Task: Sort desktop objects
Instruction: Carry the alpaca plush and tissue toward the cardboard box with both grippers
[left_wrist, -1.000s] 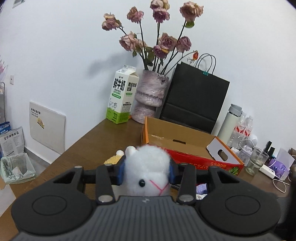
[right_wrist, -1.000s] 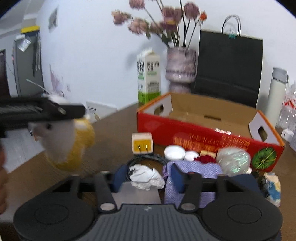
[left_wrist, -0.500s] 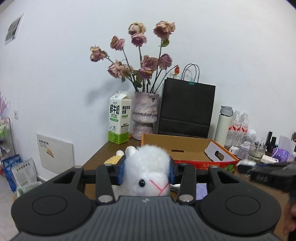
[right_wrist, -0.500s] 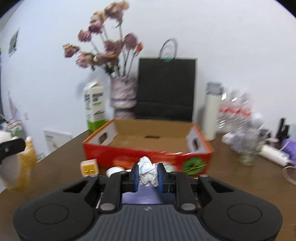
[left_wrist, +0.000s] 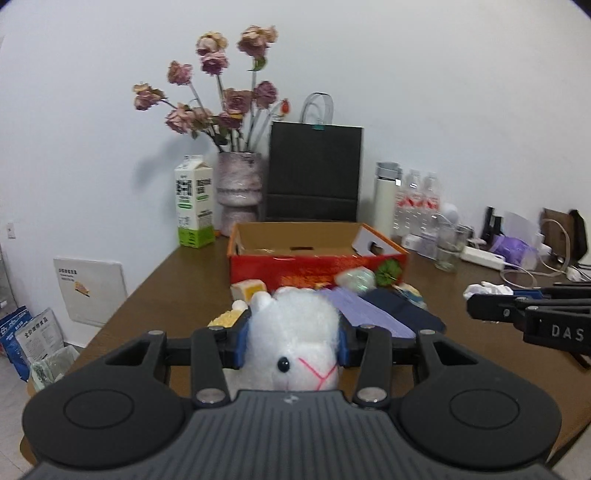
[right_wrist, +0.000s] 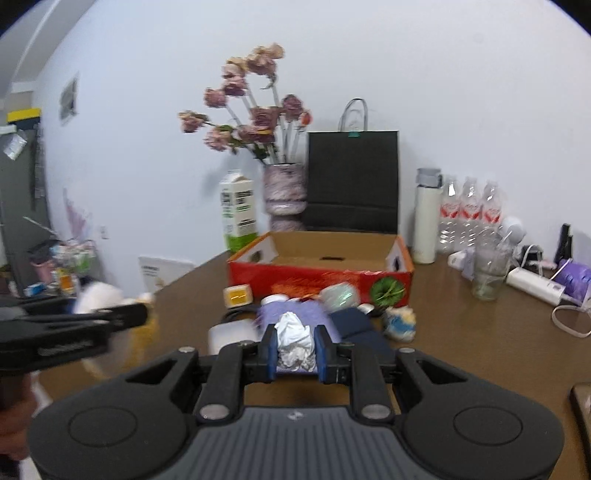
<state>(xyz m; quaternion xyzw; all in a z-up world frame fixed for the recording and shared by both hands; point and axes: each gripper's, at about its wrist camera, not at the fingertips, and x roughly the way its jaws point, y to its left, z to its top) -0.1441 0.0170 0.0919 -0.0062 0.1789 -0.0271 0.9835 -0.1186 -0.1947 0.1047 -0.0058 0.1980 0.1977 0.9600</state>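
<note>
Plush toy, white, sits clamped between the blue pads of the left gripper at 6 o'clock above the table. Right gripper pinches a crumpled paper ball, narrowly parted. At 12 o'clock from both stands the red box, clutter before it.

Both wrist cams sit just behind their tools, low over the desk, facing the back wall. Left cam looks from desk's left, right cam from further right; both share the red box, vase, black bag.
</note>
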